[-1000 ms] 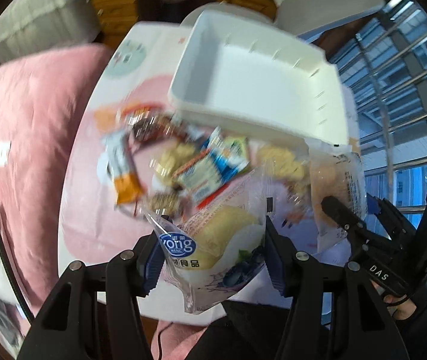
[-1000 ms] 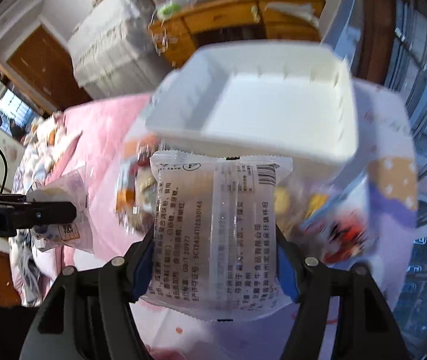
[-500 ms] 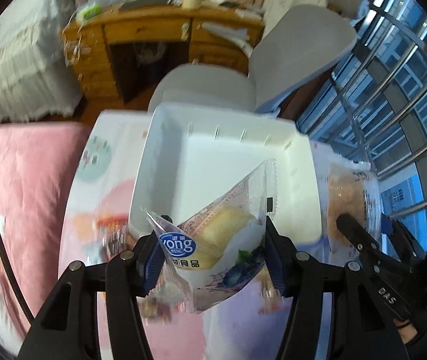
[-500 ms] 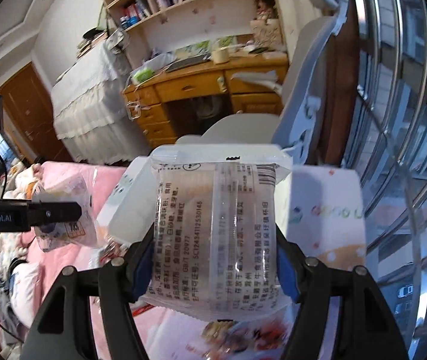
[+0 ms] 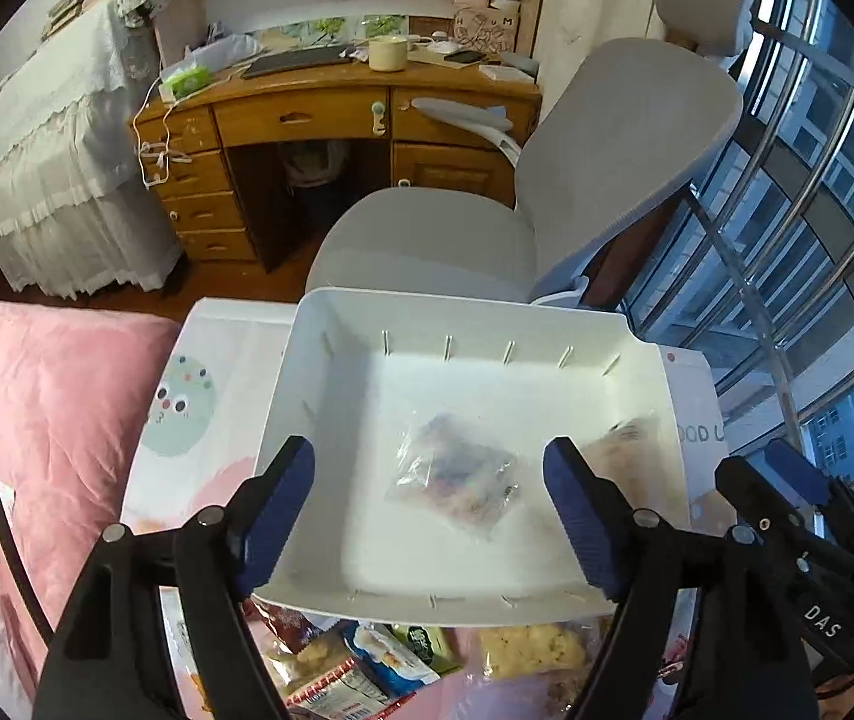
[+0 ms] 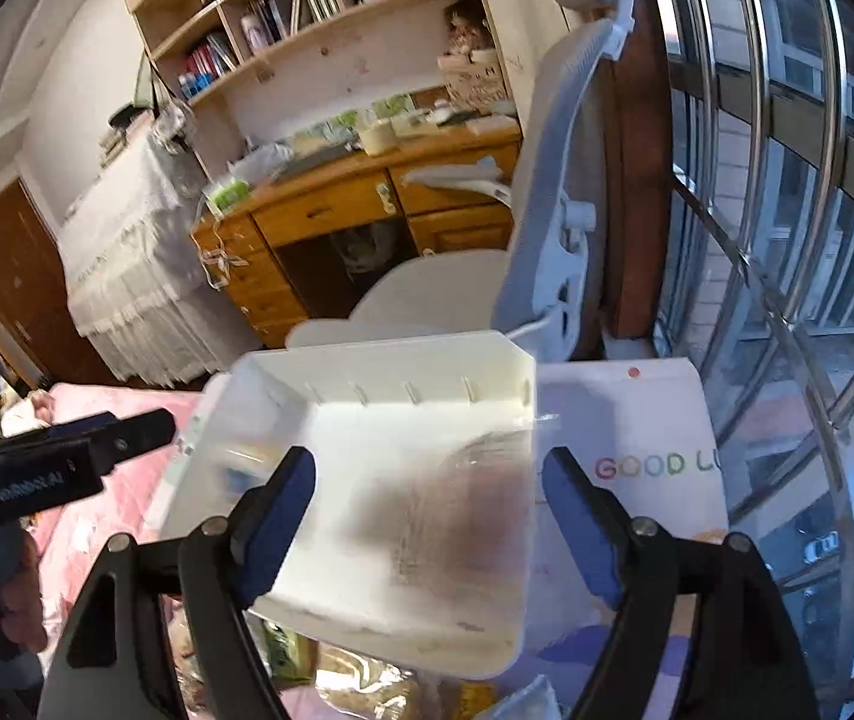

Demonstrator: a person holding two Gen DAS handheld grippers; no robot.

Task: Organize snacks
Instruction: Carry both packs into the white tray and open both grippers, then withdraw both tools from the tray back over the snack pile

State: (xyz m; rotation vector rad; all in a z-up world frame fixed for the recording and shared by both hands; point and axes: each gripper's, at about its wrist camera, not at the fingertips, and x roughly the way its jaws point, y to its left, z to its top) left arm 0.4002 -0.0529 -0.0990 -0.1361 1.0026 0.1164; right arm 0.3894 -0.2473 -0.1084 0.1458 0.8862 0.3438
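Observation:
A white plastic bin (image 5: pixel 331 408) stands on the patterned table and also shows in the right wrist view (image 6: pixel 283 402). A clear cake packet (image 5: pixel 457 480) lies blurred in its middle; a second clear packet (image 5: pixel 625 456) is at its right side, also blurred in the right wrist view (image 6: pixel 457 516). My left gripper (image 5: pixel 427 510) is open and empty above the bin's near side. My right gripper (image 6: pixel 427 522) is open and empty over the bin's right part; it also shows in the left wrist view (image 5: pixel 775 492). Several loose snack packets (image 5: pixel 367 672) lie in front of the bin.
A grey office chair (image 5: pixel 487 222) stands right behind the table, with a wooden desk (image 5: pixel 331 120) beyond it. A pink blanket (image 5: pixel 49 408) lies to the left. Window bars (image 5: pixel 799 180) run along the right. The table cloth reads "GOOD LU" (image 6: pixel 643 468).
Both grippers have opened and let go of their packets, which now sit blurred in the bin. Both grippers moved forward over the bin from above the snack pile.

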